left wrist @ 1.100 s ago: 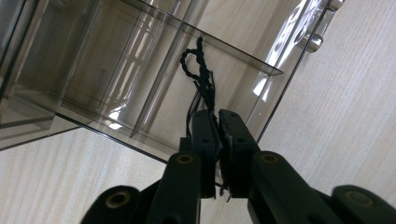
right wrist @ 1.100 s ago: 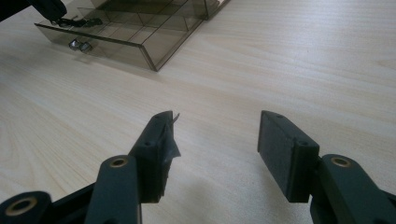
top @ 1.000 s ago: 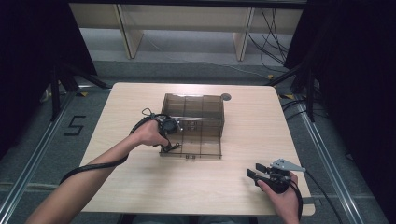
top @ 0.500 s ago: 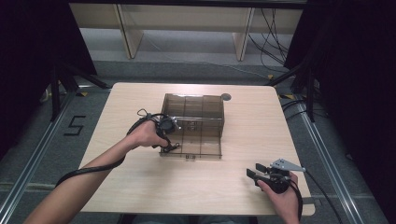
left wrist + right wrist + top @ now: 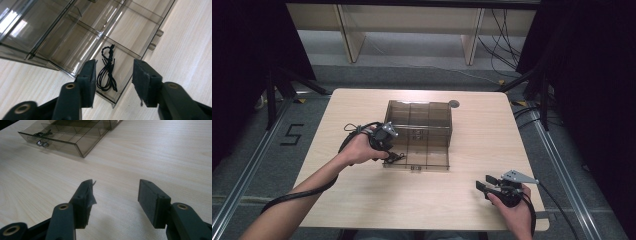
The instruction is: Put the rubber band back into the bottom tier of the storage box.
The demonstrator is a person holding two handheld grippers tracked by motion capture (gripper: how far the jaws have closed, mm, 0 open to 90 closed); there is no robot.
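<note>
Left gripper jaws apart, empty, poised above black cord lying in corner compartment of smoky drawer, pulled out from box. Right gripper jaws apart, empty, over bare table, well apart from drawer.

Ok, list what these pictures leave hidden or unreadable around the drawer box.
- High view: the left hand-held gripper has its jaws partly covered by the hand.
- High view: the black cord bundle is too small to make out.
- Left gripper view: the smoky plastic drawer box is cut off by the top edge.
</note>
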